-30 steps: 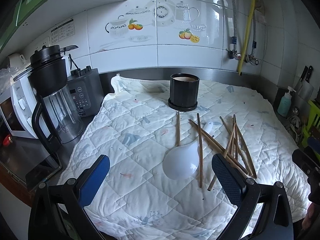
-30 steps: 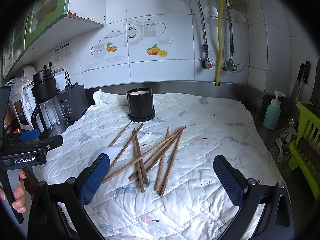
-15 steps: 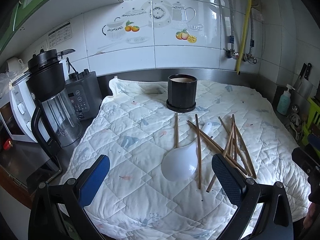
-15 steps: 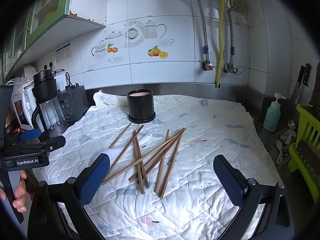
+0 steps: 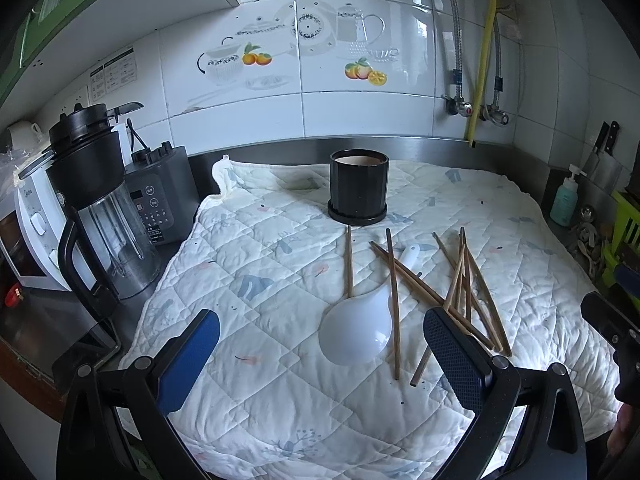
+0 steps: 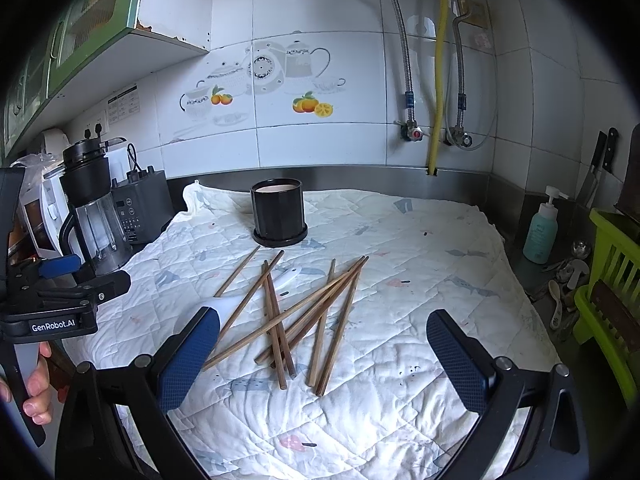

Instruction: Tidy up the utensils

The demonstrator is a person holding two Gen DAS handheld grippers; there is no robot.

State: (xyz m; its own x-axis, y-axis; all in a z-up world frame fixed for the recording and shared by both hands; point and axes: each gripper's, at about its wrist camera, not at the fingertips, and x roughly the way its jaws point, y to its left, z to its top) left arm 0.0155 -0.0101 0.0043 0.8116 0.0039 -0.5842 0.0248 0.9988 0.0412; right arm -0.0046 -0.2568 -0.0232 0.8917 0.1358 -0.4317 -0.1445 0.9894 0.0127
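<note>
Compared with the views 1 second and half a second earlier, little had changed: both cameras had eased slightly nearer the counter, and every utensil lay where it had been, so the sorting was judged not yet begun. At the left, a blender [image 5: 94, 208] and a grey appliance base [image 5: 160, 196] stood on the steel counter just beside the quilted cloth [image 5: 256, 264]. The left gripper [image 5: 320, 344] hovered above the cloth's near edge, jaws wide apart and empty, with the white ladle [image 5: 356, 330] lying bowl-forward between its fingers in the view. 1 wooden chopstick lay across the ladle's bowl and another touched its far rim. Behind these, the black holder [image 5: 359, 186] stood upright near the back of the cloth, apparently holding no utensils and judged the likely destination. To the right, the loose chopsticks [image 6: 304, 316] lay crossed in an untidy pile, about 9 in count, well short of the holder. The right gripper [image 6: 324, 354] hovered over that pile, jaws likewise wide apart and gripping nothing. The wall behind was white tile with teapot and fruit decals, and a yellow pipe [image 6: 438, 80] ran down it. At the far right stood a soap bottle [image 6: 542, 228] and a green rack [image 6: 608, 280].
</note>
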